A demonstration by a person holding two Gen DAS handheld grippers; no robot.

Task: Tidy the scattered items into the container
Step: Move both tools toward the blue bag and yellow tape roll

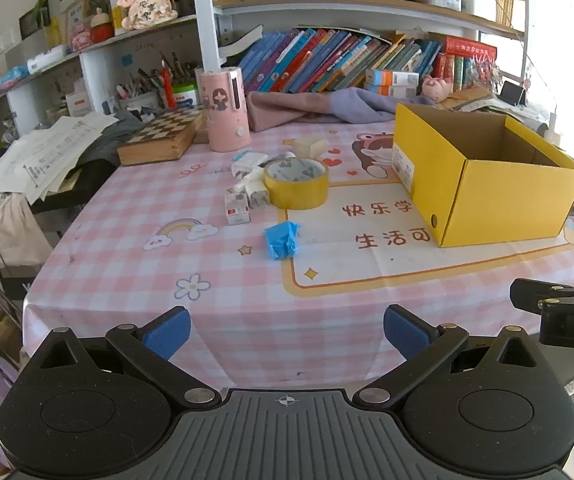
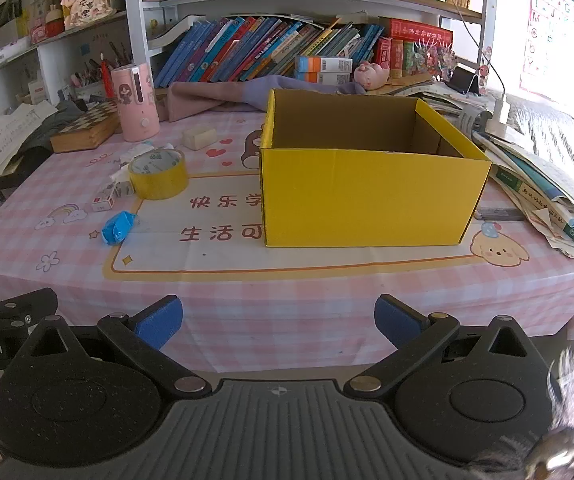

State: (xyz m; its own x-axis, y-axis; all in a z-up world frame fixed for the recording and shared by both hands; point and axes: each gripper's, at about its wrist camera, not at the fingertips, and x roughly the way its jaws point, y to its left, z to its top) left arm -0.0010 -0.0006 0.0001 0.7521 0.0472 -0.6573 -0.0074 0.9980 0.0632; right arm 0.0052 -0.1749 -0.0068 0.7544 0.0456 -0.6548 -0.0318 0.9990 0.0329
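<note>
Right wrist: open yellow cardboard box (image 2: 371, 196).

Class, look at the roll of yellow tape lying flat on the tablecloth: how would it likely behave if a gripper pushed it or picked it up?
The roll of yellow tape lies on its flat side, so a push would probably slide it, not roll it. Its thick ring looks stiff, likely holding shape when pinched. Tipped on edge, it may roll away.

We see a yellow cardboard box (image 2: 371, 196) standing open on the table. Left of it lie a yellow tape roll (image 1: 297, 184) flat on its side, small white packets (image 1: 247, 196) touching it, and a crumpled blue wad (image 1: 282, 240) nearer us.
</note>
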